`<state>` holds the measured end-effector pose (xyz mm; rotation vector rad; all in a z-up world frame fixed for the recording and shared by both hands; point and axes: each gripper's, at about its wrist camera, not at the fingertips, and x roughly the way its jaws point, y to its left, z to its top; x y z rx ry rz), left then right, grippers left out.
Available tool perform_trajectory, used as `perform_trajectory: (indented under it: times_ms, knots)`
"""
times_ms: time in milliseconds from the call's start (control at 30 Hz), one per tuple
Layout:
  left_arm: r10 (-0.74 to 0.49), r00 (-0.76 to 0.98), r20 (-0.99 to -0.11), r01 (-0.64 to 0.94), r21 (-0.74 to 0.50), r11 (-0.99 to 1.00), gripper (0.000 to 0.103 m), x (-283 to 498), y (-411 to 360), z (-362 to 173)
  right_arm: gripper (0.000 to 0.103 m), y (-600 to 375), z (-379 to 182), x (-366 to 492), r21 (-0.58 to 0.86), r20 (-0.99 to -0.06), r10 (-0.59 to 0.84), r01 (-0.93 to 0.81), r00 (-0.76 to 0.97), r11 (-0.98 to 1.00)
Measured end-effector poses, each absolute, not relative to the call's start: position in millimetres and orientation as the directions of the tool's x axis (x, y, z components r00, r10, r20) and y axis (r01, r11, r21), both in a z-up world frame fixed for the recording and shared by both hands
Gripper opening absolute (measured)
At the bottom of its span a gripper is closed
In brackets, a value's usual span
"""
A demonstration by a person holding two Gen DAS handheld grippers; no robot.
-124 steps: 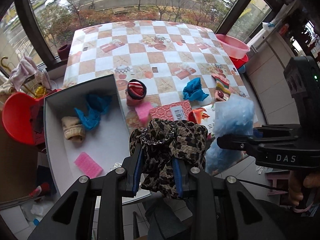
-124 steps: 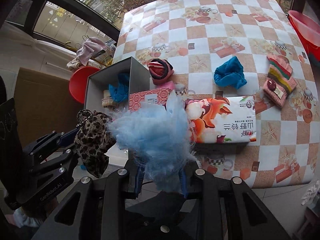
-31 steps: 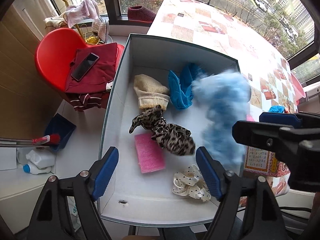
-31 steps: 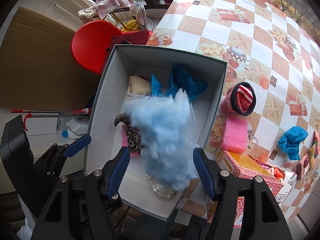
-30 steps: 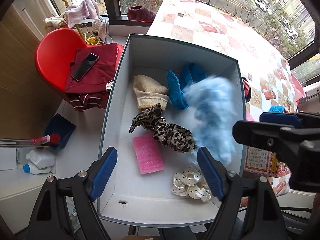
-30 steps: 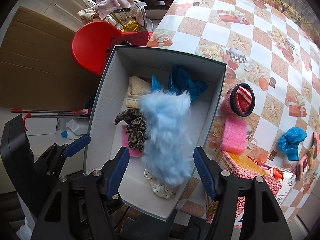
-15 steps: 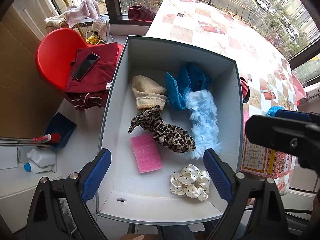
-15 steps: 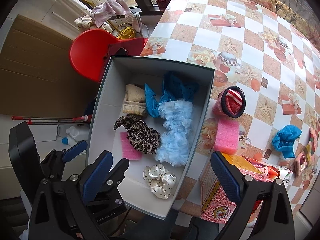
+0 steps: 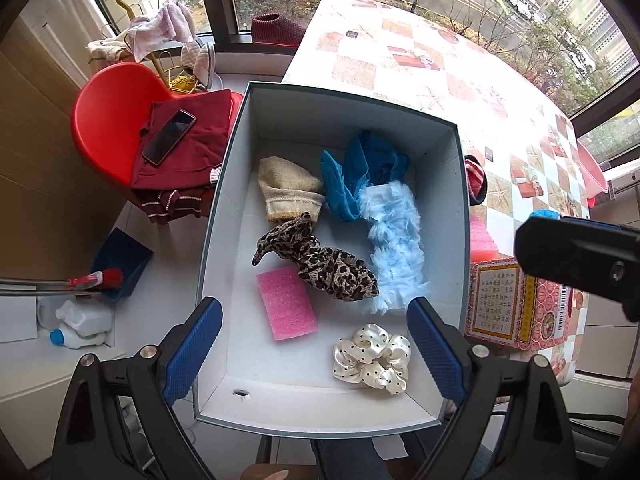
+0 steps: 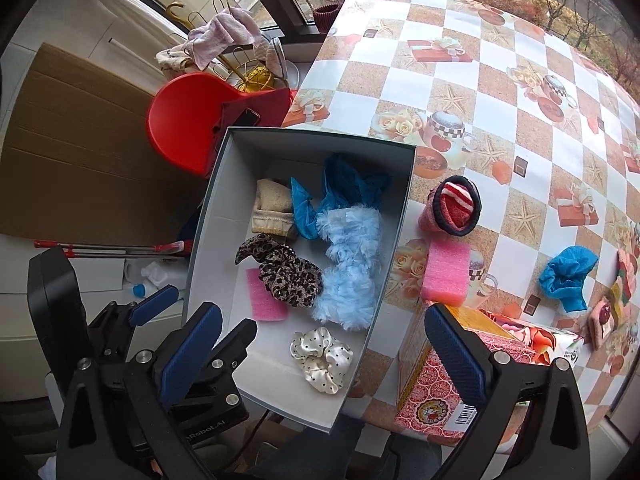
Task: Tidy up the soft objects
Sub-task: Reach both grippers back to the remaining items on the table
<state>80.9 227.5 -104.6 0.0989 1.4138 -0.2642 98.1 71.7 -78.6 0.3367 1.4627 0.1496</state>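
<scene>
A grey open box (image 9: 224, 200) (image 10: 200, 240) holds a light blue fluffy piece (image 9: 394, 248) (image 10: 350, 264). It lies flat beside a leopard scrunchie (image 9: 320, 264) (image 10: 288, 272). Also in the box are a pink sponge (image 9: 286, 306), a beige sock (image 9: 288, 188), a teal cloth (image 9: 360, 172) and a white dotted scrunchie (image 9: 372, 354). My left gripper (image 9: 314, 344) hangs open above the box, pointing down, holding nothing. My right gripper (image 10: 322, 354) is also open wide and empty over the box's near end.
On the checked tablecloth (image 10: 500, 80) right of the box lie a red striped sock (image 10: 454, 206), a second pink sponge (image 10: 446, 272), a teal cloth (image 10: 568, 276) and a patterned carton (image 10: 432, 380). A red chair (image 9: 104, 120) with a phone (image 9: 170, 136) stands left of the box.
The blue fluffy piece fell from my right gripper into the box and now lies still. The right jaws spread wide and the gripper rose slightly. The left gripper stayed put.
</scene>
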Motion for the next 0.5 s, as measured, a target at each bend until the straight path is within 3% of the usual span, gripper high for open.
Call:
perform_trajectory:
  times_ms: [500]
  knots:
    - [-0.165,0.110,-0.980,0.386,-0.111,0.916,0.095,93.1,154.7,-80.4,0.102,-57.5,-46.1,56.1,0.352,-0.932,0.291,0.344,0.217,0.870]
